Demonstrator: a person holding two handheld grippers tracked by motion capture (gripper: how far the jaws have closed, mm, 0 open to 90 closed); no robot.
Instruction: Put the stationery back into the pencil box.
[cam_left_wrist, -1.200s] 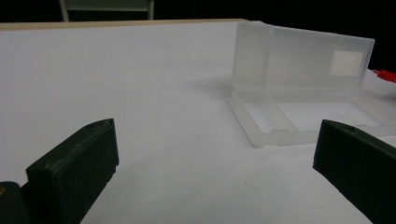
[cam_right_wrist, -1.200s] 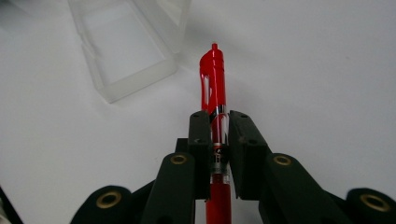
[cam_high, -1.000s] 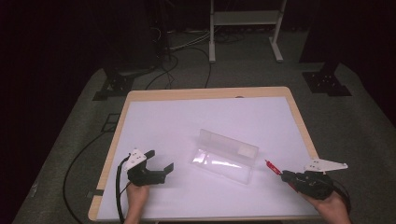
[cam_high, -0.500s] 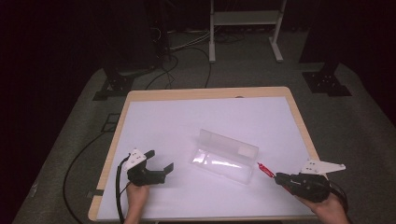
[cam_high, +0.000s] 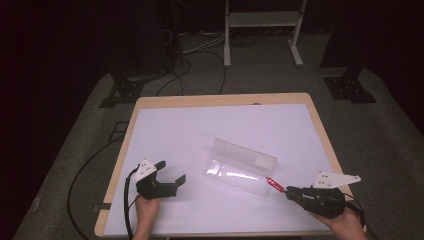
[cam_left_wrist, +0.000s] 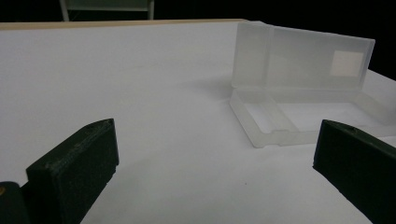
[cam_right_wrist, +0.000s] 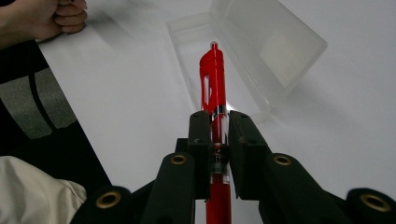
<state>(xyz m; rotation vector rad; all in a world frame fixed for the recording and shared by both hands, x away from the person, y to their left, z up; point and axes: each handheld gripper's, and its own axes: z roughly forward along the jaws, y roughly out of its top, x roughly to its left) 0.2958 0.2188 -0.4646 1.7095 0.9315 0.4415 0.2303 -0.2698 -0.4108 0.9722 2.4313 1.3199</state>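
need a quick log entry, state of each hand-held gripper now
left hand-held gripper: open, holding nothing
right hand-held gripper: closed on the red pen

- Red pen (cam_right_wrist: 213, 79) clamped in the right tool (cam_right_wrist: 218, 122): glossy, smooth plastic, with a clear section at the pads.
- Case (cam_high: 240, 167) just ahead of the right tool: frosted, translucent plastic, smooth, with a matt white label on its lid.
- Both tools, left tool (cam_high: 172, 172) included: matt black plastic jaws; brass-coloured metal rivets on the right one.
- Desk (cam_high: 200, 130): matt white top, pale wood edge.
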